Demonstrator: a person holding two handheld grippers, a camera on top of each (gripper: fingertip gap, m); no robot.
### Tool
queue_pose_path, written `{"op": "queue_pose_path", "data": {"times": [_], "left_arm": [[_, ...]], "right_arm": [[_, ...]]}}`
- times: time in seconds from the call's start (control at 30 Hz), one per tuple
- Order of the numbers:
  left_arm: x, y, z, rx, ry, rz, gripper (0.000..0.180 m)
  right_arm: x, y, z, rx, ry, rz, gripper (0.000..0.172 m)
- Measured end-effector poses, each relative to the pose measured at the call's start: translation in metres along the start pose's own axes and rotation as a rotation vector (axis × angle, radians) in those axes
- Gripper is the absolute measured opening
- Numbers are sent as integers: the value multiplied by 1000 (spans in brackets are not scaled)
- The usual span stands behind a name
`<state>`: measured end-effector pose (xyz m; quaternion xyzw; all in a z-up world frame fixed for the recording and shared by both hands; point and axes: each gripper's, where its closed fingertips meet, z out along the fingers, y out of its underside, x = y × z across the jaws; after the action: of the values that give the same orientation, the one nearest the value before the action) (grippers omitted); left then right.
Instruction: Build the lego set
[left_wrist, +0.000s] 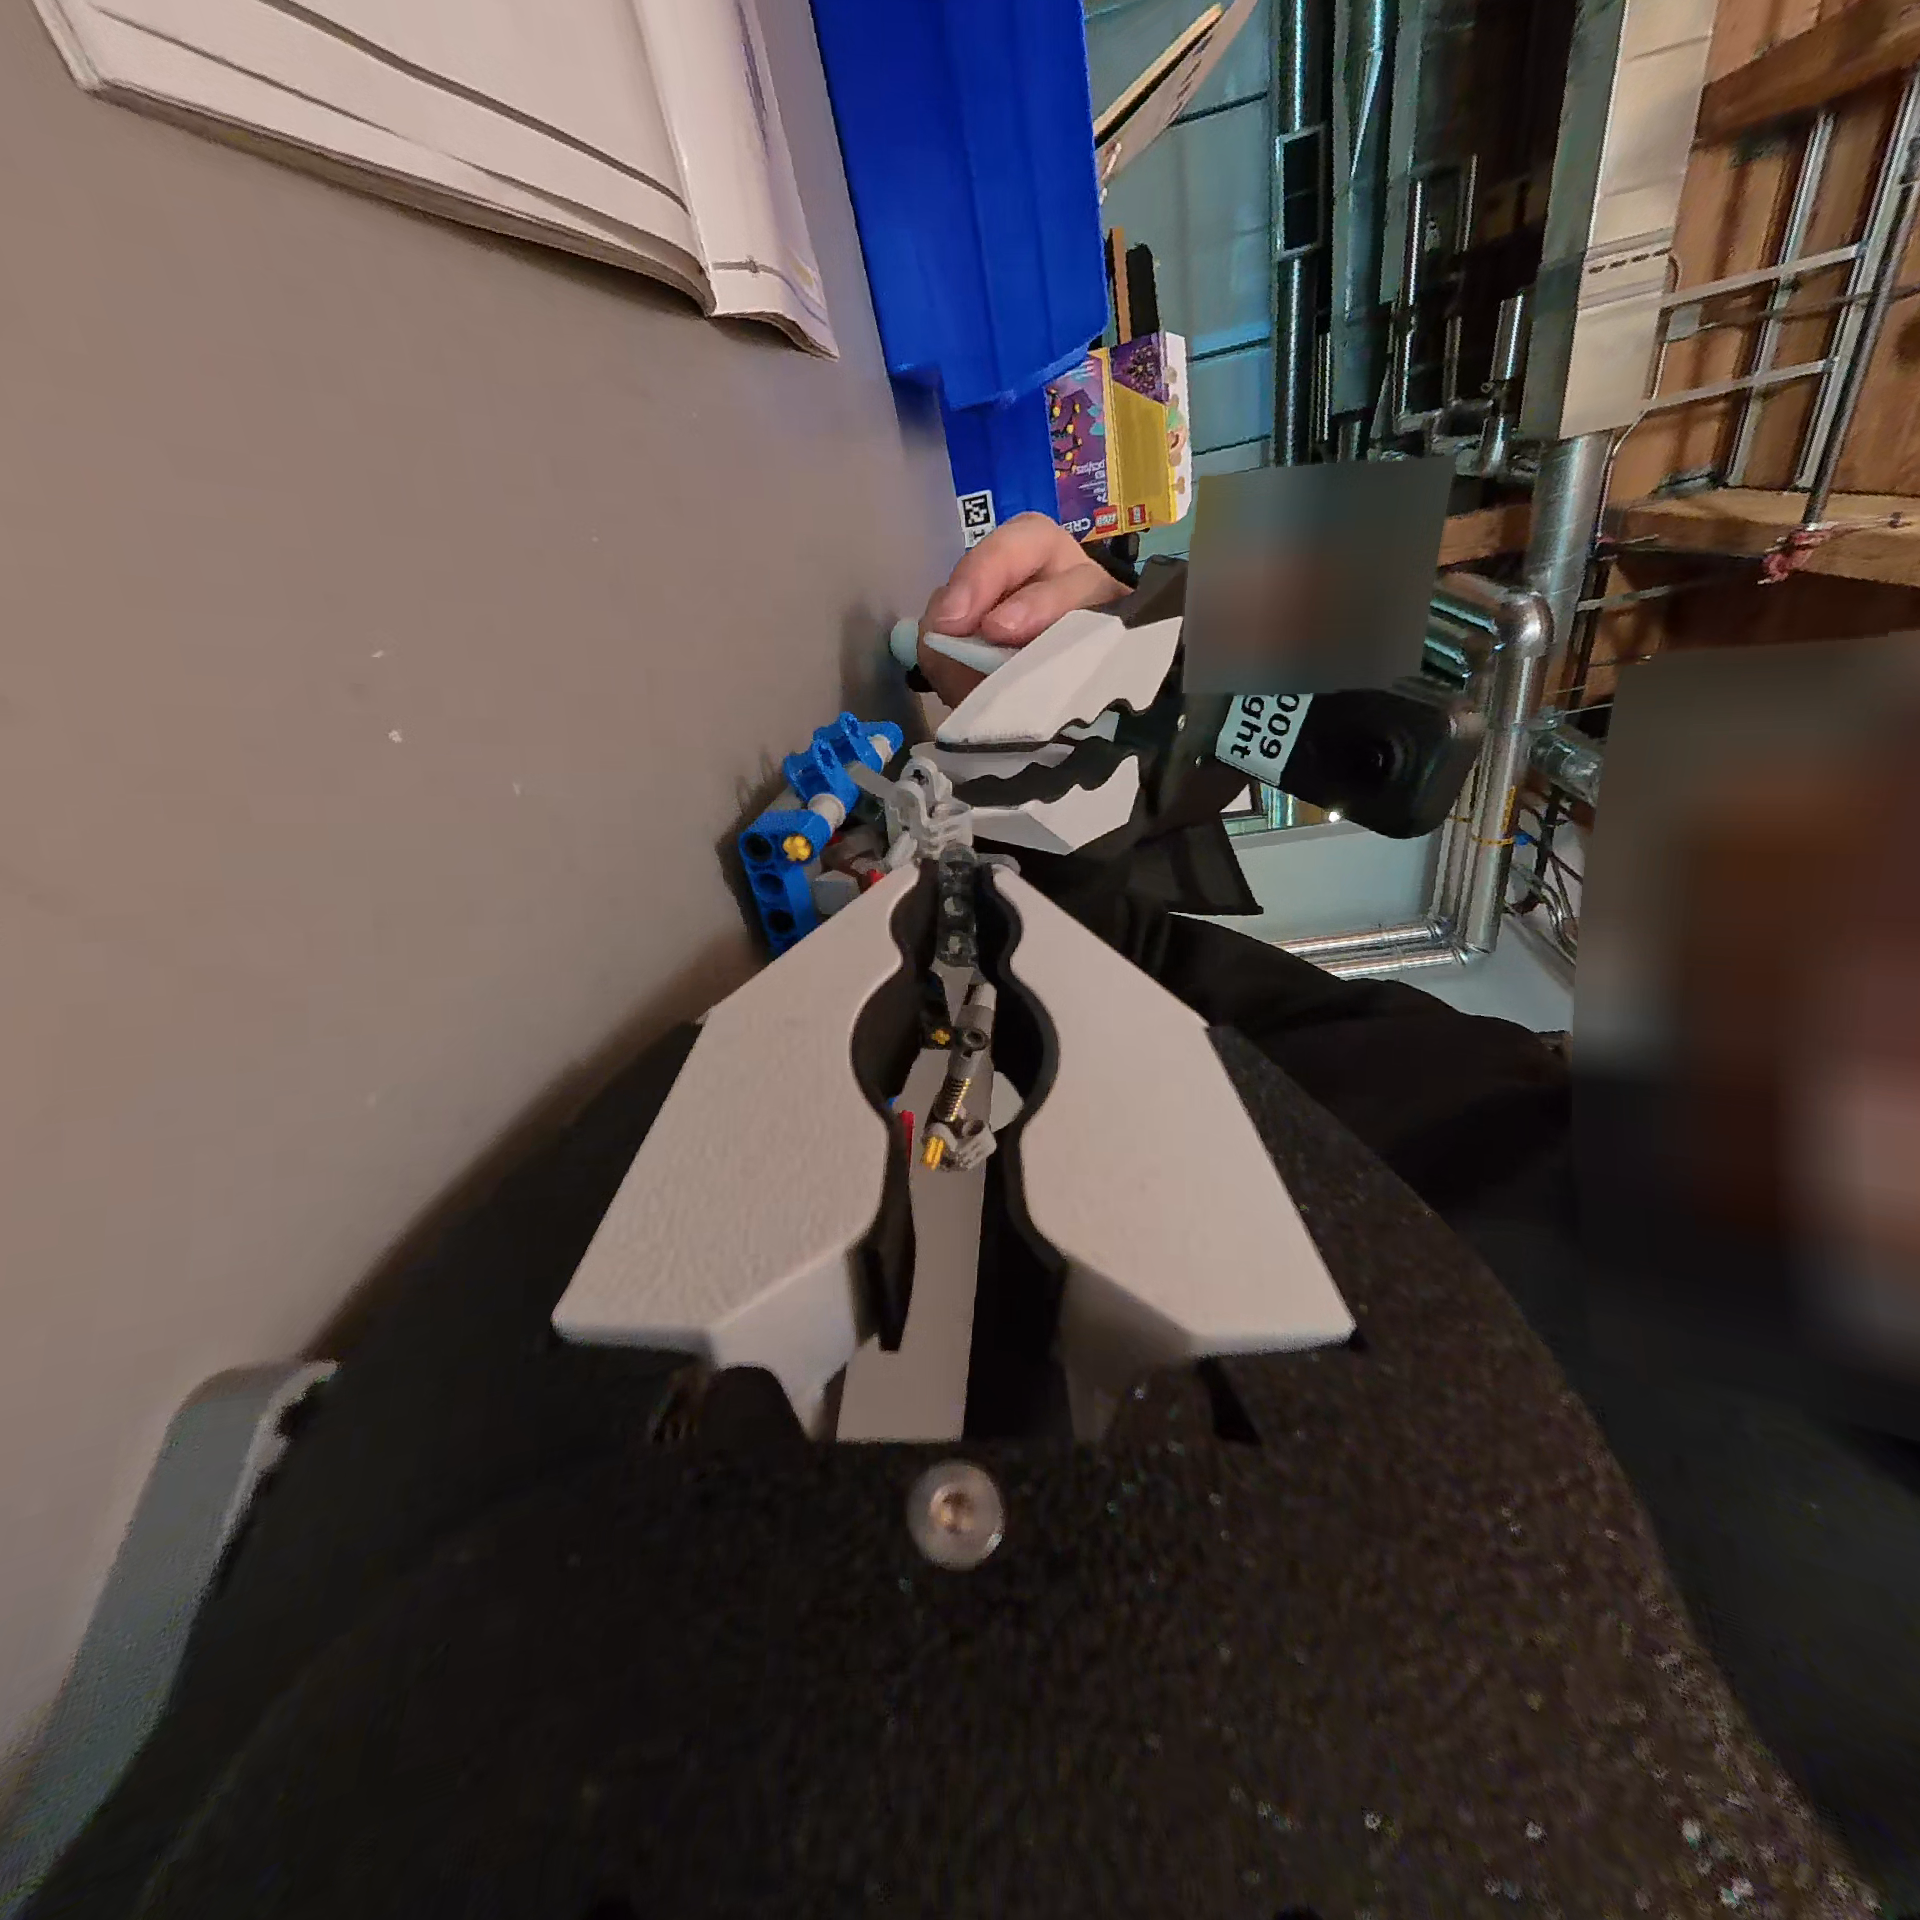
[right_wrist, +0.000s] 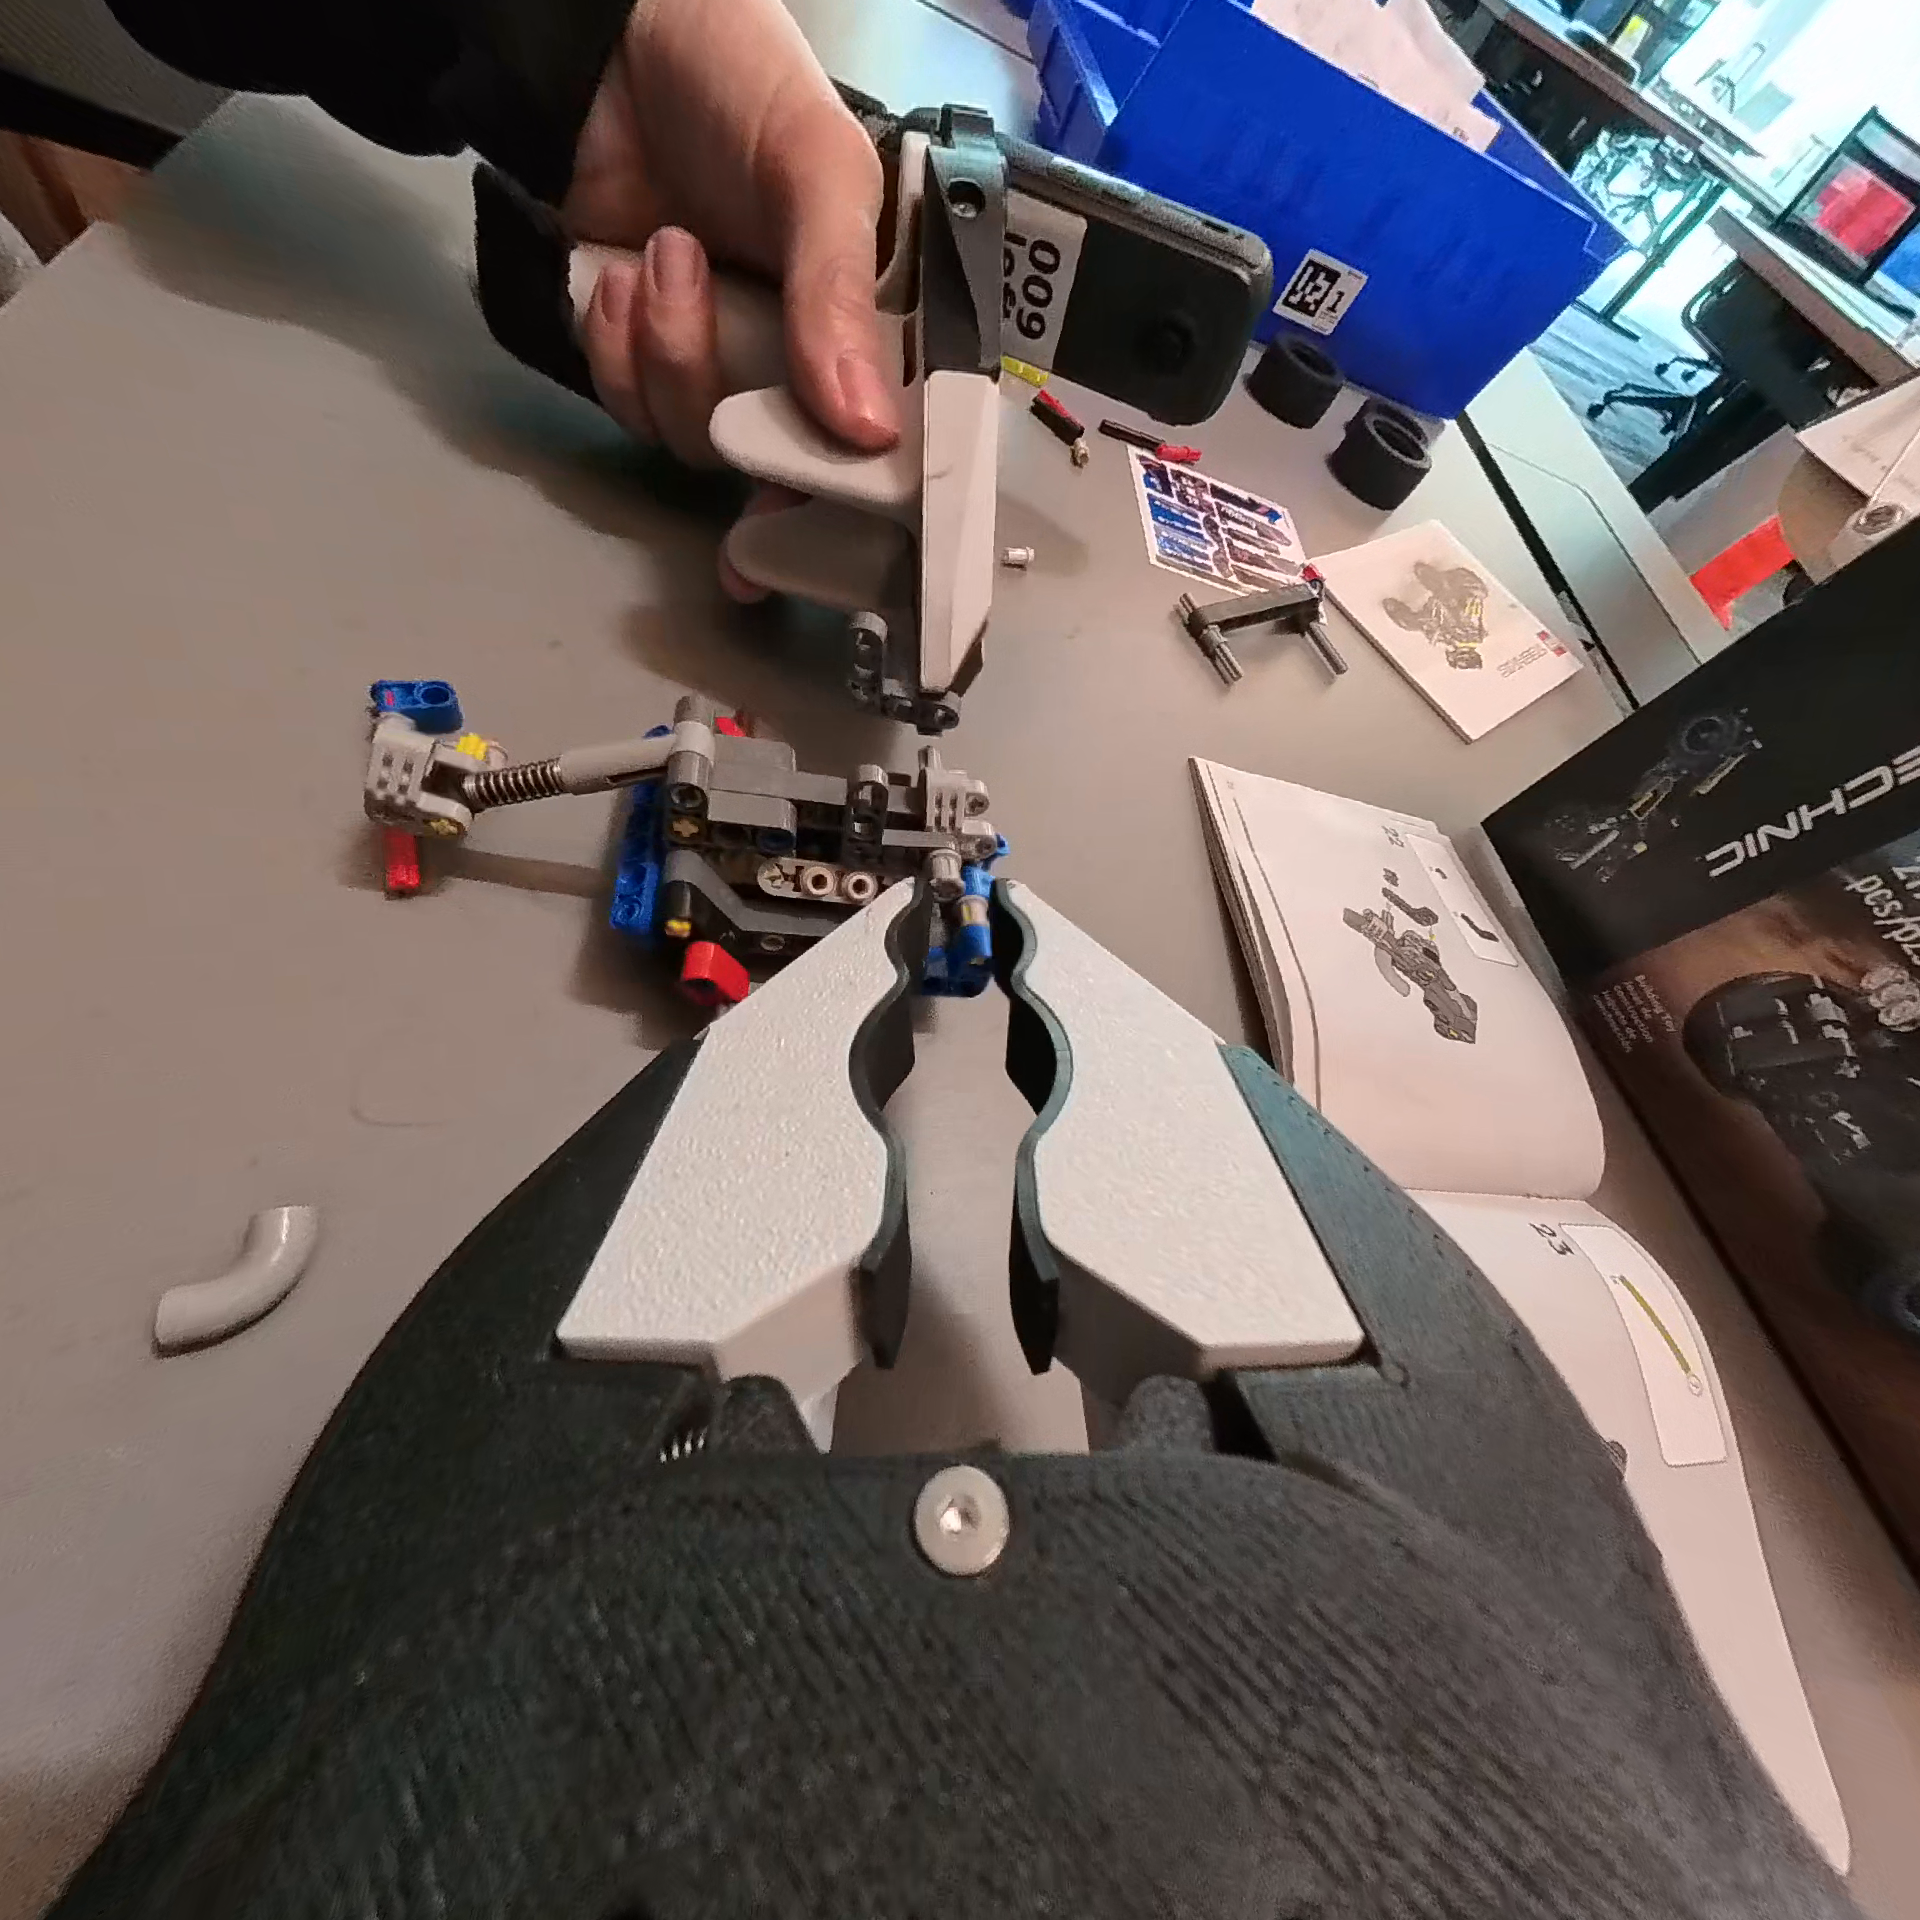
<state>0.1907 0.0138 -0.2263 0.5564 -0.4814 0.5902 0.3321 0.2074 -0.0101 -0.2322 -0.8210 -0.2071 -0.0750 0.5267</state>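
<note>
**Plainly, a half-built model with parts lying loose**

On the grey table (right_wrist: 260, 468) I see a blue bin (right_wrist: 1351, 187) at one o'clock, a black box (right_wrist: 1766, 935) at three and an open booklet (right_wrist: 1403, 987) beside it. The half-built model (right_wrist: 748, 821) lies at centre, its spring strut pointing to nine o'clock. My right gripper (right_wrist: 958, 899) stands narrowly apart around the model's blue pin (right_wrist: 977, 920), pads seemingly touching it. My left gripper (left_wrist: 956, 883) is clamped on a dark holed beam (right_wrist: 868, 649), held just above the model at twelve o'clock. Two tyres (right_wrist: 1340, 416), a sticker sheet (right_wrist: 1216, 525) and a curved grey piece (right_wrist: 234, 1283) lie unattached.
</note>
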Motion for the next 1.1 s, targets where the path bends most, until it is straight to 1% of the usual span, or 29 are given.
{"op": "queue_pose_path", "data": {"times": [0.17, 0.3, 0.4, 0.57, 0.63, 0.73, 0.83, 1.0, 1.1], "left_arm": [[1, 1, 3, -6, 10, 11, 3], [-5, 3, 5, -23, -18, 21, 4], [-4, 0, 2, -4, -7, 21, 4], [-3, 0, 0, -2, -1, 18, 4], [-3, 0, 0, -3, -2, 12, 4], [0, -2, 0, 12, 20, -11, 4], [2, -4, 0, 22, 35, -19, 4], [-1, -2, 2, 13, 11, -19, 4], [-1, -2, 4, 12, 6, -26, 4]], "right_arm": [[-5, -4, 1, 32, -18, -68, 10], [-5, 0, 6, 13, -29, -124, 11], [-3, -1, 6, 27, -23, -133, 4], [-3, 2, 7, 6, -20, -134, 4], [-2, 4, 5, -3, 9, -156, 4], [1, 0, 1, 24, 71, -185, 4], [2, -1, 0, 34, 87, -192, 4], [-2, -5, -3, 68, 96, -235, 3], [0, -10, -7, 104, 102, -210, 4]]}}
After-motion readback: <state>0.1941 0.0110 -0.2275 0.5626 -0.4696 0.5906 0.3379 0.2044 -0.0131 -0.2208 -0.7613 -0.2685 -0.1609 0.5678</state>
